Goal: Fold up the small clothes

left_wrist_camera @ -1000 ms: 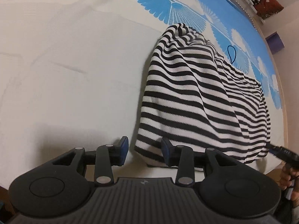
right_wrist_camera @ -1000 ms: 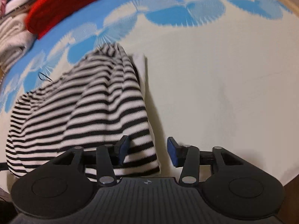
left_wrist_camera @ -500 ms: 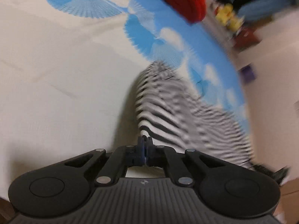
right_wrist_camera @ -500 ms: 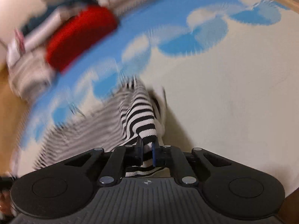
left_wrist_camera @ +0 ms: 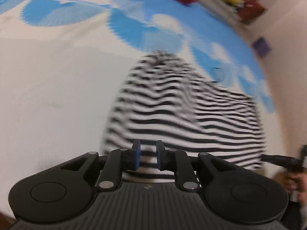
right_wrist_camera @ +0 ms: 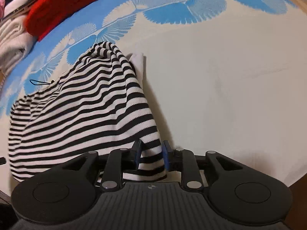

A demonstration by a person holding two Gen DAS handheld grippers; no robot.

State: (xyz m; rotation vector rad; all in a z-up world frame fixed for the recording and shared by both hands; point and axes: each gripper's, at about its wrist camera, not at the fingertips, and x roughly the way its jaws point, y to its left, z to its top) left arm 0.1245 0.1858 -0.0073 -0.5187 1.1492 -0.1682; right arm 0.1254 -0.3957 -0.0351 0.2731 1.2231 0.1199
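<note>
A black-and-white striped knit garment [left_wrist_camera: 182, 115] lies bunched on the white and blue patterned bed cover [left_wrist_camera: 48, 95]. My left gripper [left_wrist_camera: 147, 154] hovers over the garment's near hem. Its jaws are opening, with striped cloth showing loosely in the narrow gap; this view is blurred. In the right wrist view the garment [right_wrist_camera: 76, 115] drapes down to my right gripper [right_wrist_camera: 151, 154]. Those jaws are also opening, and the hem corner sits slack between the blue pads. The right gripper's tip [left_wrist_camera: 284, 160] and the person's hand [left_wrist_camera: 295, 182] show at the left view's right edge.
A red knit item [right_wrist_camera: 63, 5] and a stack of folded pale clothes [right_wrist_camera: 11, 38] lie at the bed's far left. A white cloth corner [right_wrist_camera: 139, 61] pokes out from under the striped garment. Bare cover [right_wrist_camera: 230, 76] stretches to the right, and the bed edge runs close behind the grippers.
A second ago both grippers stood open at the hem. Half a second ago both were shut on it. Now both have parted again and the cloth has slackened.
</note>
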